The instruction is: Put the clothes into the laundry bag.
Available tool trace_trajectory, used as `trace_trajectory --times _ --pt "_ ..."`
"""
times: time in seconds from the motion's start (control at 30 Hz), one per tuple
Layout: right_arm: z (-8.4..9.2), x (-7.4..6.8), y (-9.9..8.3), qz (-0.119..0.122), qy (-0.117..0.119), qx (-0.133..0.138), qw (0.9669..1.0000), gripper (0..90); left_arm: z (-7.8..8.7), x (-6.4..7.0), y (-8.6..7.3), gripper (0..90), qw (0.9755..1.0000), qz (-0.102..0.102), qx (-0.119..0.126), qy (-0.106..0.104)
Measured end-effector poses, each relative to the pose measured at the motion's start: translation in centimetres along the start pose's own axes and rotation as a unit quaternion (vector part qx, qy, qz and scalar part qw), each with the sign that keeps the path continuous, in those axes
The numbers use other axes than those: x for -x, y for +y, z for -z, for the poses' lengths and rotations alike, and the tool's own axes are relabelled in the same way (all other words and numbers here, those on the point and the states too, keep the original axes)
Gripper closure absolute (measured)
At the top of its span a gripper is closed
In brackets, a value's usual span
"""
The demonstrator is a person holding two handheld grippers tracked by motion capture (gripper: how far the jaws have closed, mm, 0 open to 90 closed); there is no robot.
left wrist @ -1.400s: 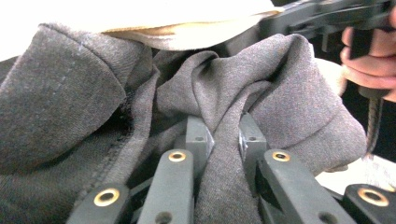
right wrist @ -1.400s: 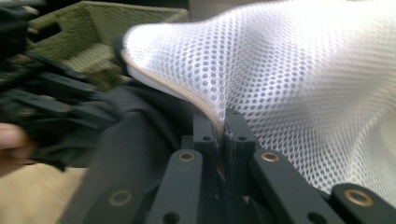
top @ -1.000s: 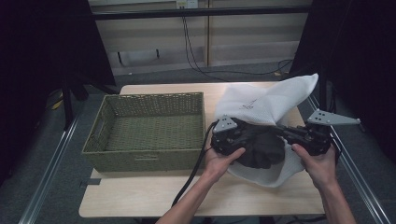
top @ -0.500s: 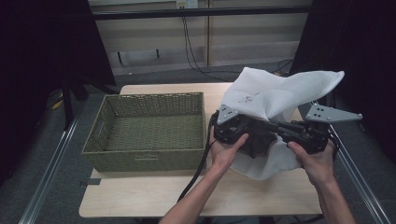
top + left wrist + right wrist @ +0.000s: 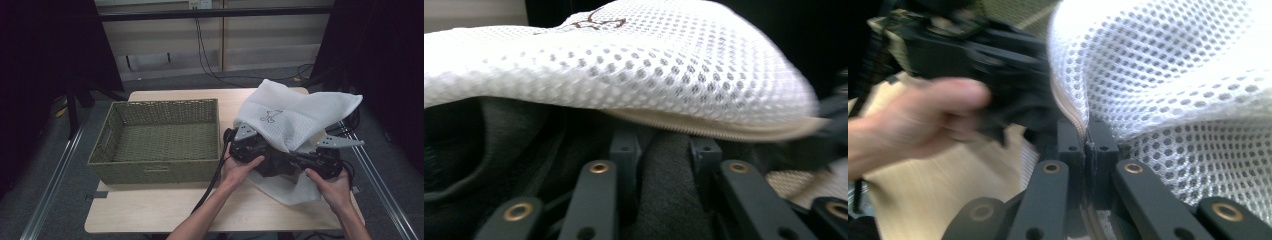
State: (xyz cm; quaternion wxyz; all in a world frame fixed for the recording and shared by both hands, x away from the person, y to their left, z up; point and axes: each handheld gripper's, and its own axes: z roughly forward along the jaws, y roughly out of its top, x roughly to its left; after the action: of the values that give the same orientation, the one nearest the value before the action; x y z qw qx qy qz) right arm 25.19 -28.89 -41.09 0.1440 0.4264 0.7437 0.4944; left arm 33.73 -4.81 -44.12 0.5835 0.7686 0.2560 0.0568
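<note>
One wooden table [image 5: 150,212], one green wicker basket [image 5: 159,142] at centre left, one white mesh laundry bag [image 5: 300,115] at centre right, lying across toward the upper right; it has sunk lower than before. One dark garment [image 5: 499,150] sits in its mouth. The left gripper [image 5: 248,146] has just been opening around the garment; the right gripper [image 5: 1087,140] pinches the bag's zipper edge.

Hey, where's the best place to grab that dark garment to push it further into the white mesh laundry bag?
Probably grip the dark garment on the thick fold bulging below the mesh laundry bag zipper edge, coming from the open mouth side. The left claw already straddles that fold, while the right claw pinches the zipper edge.
</note>
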Motion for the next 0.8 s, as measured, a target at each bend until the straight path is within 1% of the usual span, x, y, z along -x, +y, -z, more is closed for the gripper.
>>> trace_trajectory --times 0.03,0.07,0.1,0.13,0.17,0.23,0.3,0.33,0.4,0.47,0.53,0.57,0.6,0.63,0.67,0.7,0.73,0.77,0.8 --pt "-0.1 0.2 -0.2 0.003 -0.006 -0.007 1.0000 87.5 0.3 0.1 -0.1 68.3 1.0000 -0.007 -0.005 -0.005" --pt "-0.1 0.2 -0.2 0.003 -0.006 -0.007 1.0000 87.5 0.3 0.1 -0.1 66.1 1.0000 -0.007 -0.005 -0.005" --pt "-0.2 0.4 -0.8 0.005 -0.017 -0.020 0.9996 87.4 0.8 0.4 -0.2 63.2 0.9997 -0.016 -0.013 -0.013" --pt "-0.3 0.4 -1.0 0.006 -0.023 -0.026 0.9994 87.3 1.1 0.6 -0.3 60.1 0.9996 -0.019 -0.018 -0.013" --pt "-0.3 0.6 -1.2 0.011 -0.034 -0.033 0.9988 87.3 1.4 0.9 -0.3 56.1 0.9994 -0.021 -0.021 -0.018" --pt "-0.3 0.9 -1.8 0.007 -0.038 -0.041 0.9984 87.3 2.1 1.5 -0.3 51.3 0.9990 -0.033 -0.019 -0.023" --pt "-0.1 1.2 -2.4 0.009 -0.045 -0.047 0.9978 87.3 2.9 1.9 -0.2 50.1 0.9986 -0.038 -0.011 -0.035" --pt "0.0 1.3 -2.7 0.007 -0.049 -0.050 0.9975 87.3 3.3 2.0 -0.1 48.3 0.9982 -0.047 -0.013 -0.035" --pt "0.4 1.7 -3.0 0.003 -0.056 -0.049 0.9973 87.2 3.9 2.3 0.0 43.1 0.9977 -0.045 -0.012 -0.049" --pt "0.6 2.1 -3.1 0.002 -0.065 -0.051 0.9966 87.2 4.4 2.6 -0.1 43.0 0.9976 -0.048 -0.003 -0.049" --pt "0.9 2.5 -3.3 0.004 -0.073 -0.052 0.9960 87.2 4.9 2.7 -0.3 43.1 0.9971 -0.045 -0.004 -0.062" --pt "1.1 2.7 -3.5 0.005 -0.076 -0.052 0.9958 87.3 5.1 2.7 -0.5 43.0 0.9974 -0.045 -0.005 -0.057" --pt "1.3 2.9 -3.6 0.003 -0.082 -0.052 0.9952 87.2 5.2 2.7 -0.6 43.1 0.9972 -0.044 -0.012 -0.059" --pt "1.5 3.2 -3.7 0.006 -0.090 -0.055 0.9944 87.1 5.3 2.6 -0.9 44.2 0.9972 -0.038 -0.007 -0.065" --pt "1.7 3.4 -3.9 0.009 -0.095 -0.058 0.9938 87.1 5.3 2.6 -0.9 46.1 0.9972 -0.038 -0.007 -0.065" --pt "1.9 3.7 -4.0 0.002 -0.097 -0.053 0.9938 87.1 5.3 2.6 -1.5 48.3 0.9965 -0.039 -0.015 -0.073" --pt "2.1 3.9 -4.0 0.002 -0.101 -0.052 0.9936 87.1 5.3 2.6 -1.5 53.0 0.9965 -0.039 -0.015 -0.073" --pt "2.3 4.1 -4.0 -0.001 -0.104 -0.048 0.9934 87.0 5.4 2.7 -2.1 55.0 0.9959 -0.050 -0.026 -0.071" --pt "2.3 4.1 -4.0 -0.001 -0.104 -0.048 0.9934 87.0 5.4 2.7 -2.1 57.9 0.9959 -0.050 -0.026 -0.071"
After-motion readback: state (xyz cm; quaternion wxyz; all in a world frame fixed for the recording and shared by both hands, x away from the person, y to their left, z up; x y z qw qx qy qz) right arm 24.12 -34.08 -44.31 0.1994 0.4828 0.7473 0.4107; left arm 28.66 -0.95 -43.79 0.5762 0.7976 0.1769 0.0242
